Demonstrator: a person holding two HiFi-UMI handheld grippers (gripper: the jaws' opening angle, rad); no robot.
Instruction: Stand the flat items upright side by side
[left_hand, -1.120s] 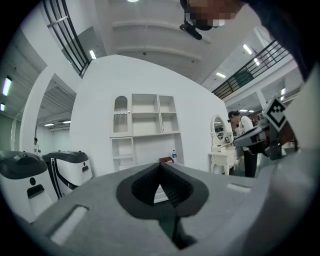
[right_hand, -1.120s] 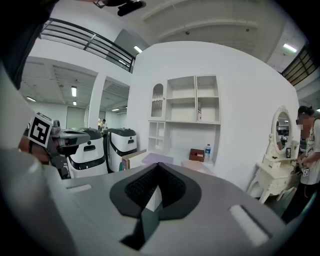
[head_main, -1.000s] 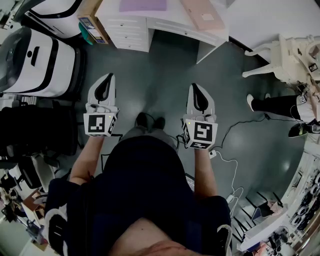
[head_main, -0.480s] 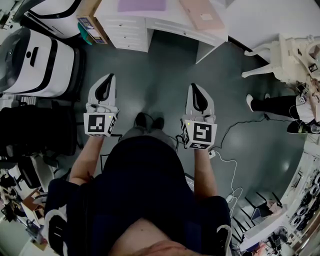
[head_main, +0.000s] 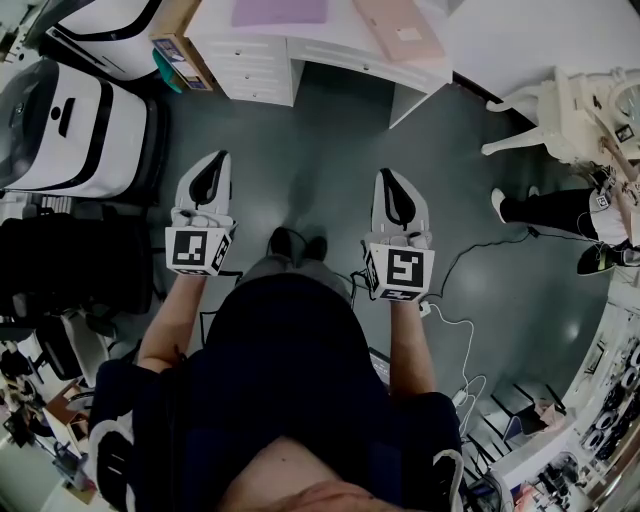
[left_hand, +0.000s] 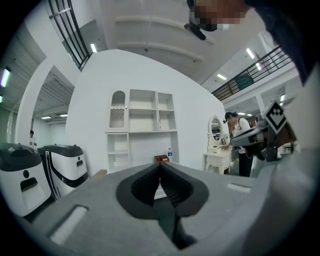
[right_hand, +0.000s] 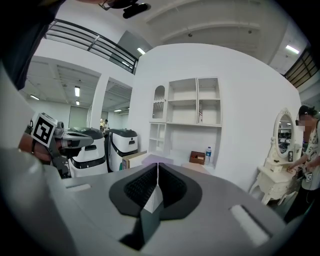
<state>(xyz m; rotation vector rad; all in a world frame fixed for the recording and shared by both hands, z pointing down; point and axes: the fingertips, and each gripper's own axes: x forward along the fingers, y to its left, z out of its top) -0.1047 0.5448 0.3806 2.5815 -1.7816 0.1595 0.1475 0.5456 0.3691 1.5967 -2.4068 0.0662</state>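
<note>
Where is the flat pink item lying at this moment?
The flat pink item lies at the top of the head view on the white desk, just right of the flat purple sheet.

Two flat items were counted on the one white desk (head_main: 250, 62): a purple sheet (head_main: 280, 10) and a pink sheet (head_main: 398, 28). There were two grippers, the left gripper (head_main: 221, 155) and the right gripper (head_main: 387, 174). Two white-and-black machines stood by, a near machine (head_main: 70, 120) and a far machine (head_main: 110, 25). There was also one cardboard box (head_main: 175, 45), one dressing table (head_main: 570, 110), one bystander (head_main: 560, 210), one bottle (right_hand: 208, 155) and one shelf unit (right_hand: 187, 107).
</note>
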